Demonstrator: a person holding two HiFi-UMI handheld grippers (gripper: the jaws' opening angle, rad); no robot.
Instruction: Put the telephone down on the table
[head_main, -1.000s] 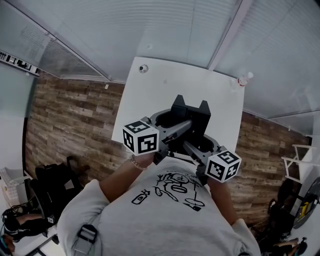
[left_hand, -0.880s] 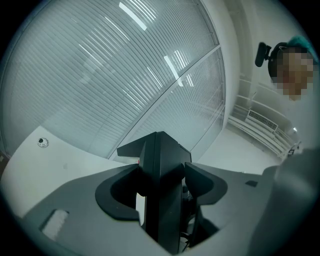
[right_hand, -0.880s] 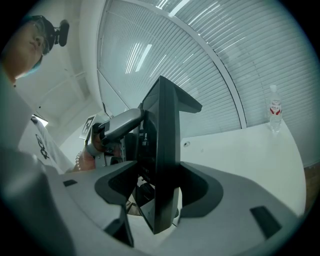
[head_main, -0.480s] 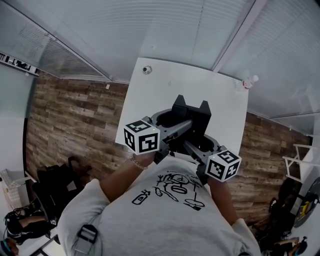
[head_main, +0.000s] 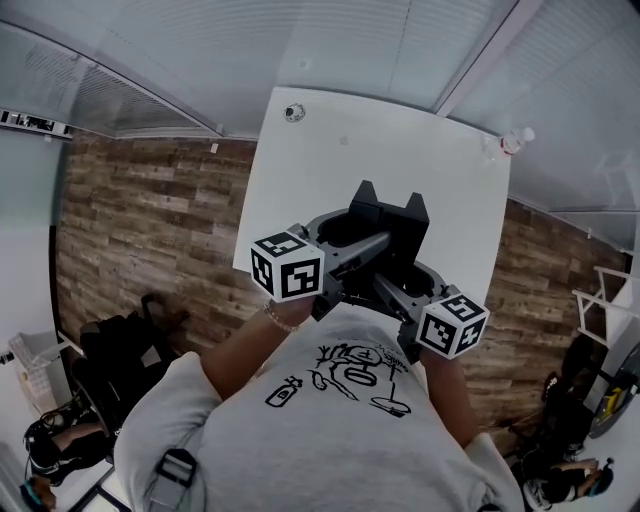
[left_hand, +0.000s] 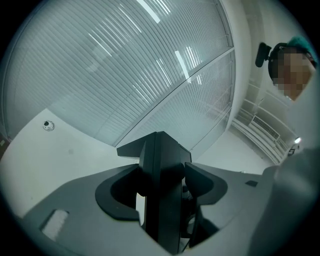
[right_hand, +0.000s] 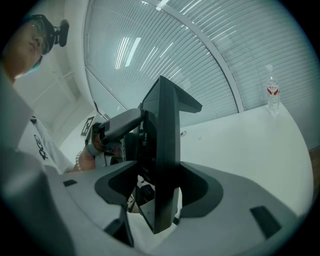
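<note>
The telephone (head_main: 388, 222), a black desk set with two raised corners at its far end, hangs over the near half of the white bench (head_main: 400, 160), between my two hands. No view settles whether its underside touches the bench top. My left hand-held gripper (left_hand: 161, 187) is clenched on the telephone's left side; in the left gripper view the set stands edge-on as an upright dark slab between the two grey jaws. My right hand-held gripper (right_hand: 159, 187) grasps the opposite side in the same way, its jaws closed on a thin black edge that rises above them. In the right gripper view the left hand-held gripper shows beyond the telephone. In the head view the two meet at the telephone from either side, and the marker cubes sit close to my chest.

A bracelet (head_main: 275, 320) circles my left wrist. A small round thing (head_main: 293, 112) lies at the far left corner of the bench, and a clear water bottle (head_main: 513, 140) stands upright at the far right corner, both well apart from the telephone. Slatted blinds (left_hand: 125, 65) lie behind the bench. A wood-plank floor (head_main: 150, 230) flanks it, with dark bags (head_main: 110, 370) at the left.
</note>
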